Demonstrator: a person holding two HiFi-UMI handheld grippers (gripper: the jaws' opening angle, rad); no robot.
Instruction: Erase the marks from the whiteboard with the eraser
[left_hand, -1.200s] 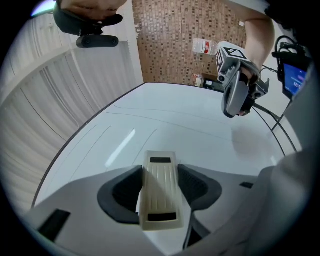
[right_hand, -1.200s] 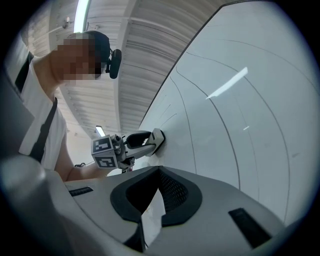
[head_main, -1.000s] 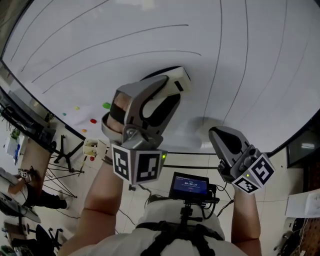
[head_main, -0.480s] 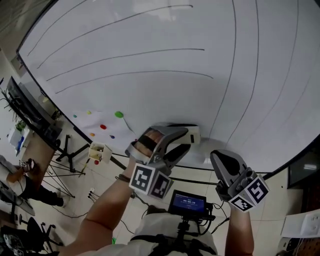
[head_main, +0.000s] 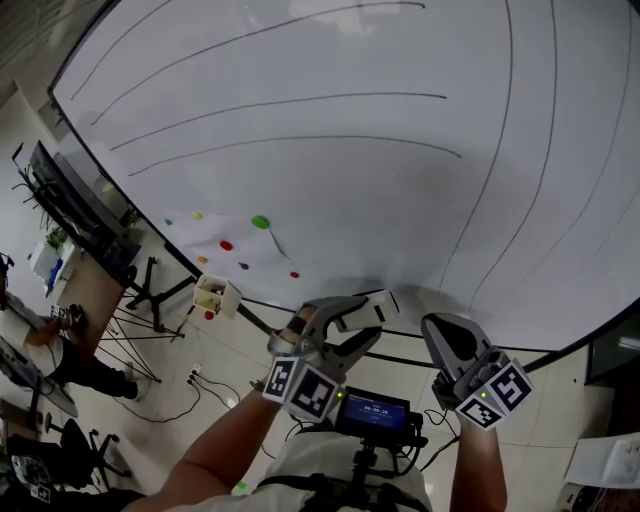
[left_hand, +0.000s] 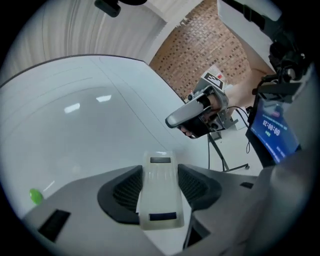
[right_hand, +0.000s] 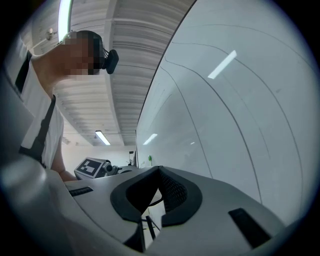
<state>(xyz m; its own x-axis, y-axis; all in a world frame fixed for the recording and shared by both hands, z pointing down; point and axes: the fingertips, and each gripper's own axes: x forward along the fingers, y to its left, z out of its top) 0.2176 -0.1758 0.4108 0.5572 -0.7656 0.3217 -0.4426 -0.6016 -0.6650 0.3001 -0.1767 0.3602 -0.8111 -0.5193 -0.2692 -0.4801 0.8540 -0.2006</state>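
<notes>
Looking down, head view: left gripper (head_main: 360, 325) clenched on eraser (head_main: 378, 305), low by whiteboard (head_main: 330, 200) bottom edge, probably between strokes; long dark lines (head_main: 400, 95) unerased.
Left gripper view: eraser clamped across width, long axis toward board; dark label strips unreadable.
Right gripper view: right gripper (right_hand: 159, 192) closed, empty, idle beside board.

The whiteboard (head_main: 330, 110) is smooth and glossy, throwing back streaks of ceiling light; the eraser (left_hand: 160, 200) is pale, smooth plastic with a soft sheen; the left hand-held gripper (left_hand: 159, 182) and right hand-held gripper (right_hand: 155, 195) have matt grey plastic shells; their inner pads (right_hand: 172, 192) are black and finely ribbed; the brick wall (left_hand: 210, 45) looks rough and dull.
</notes>
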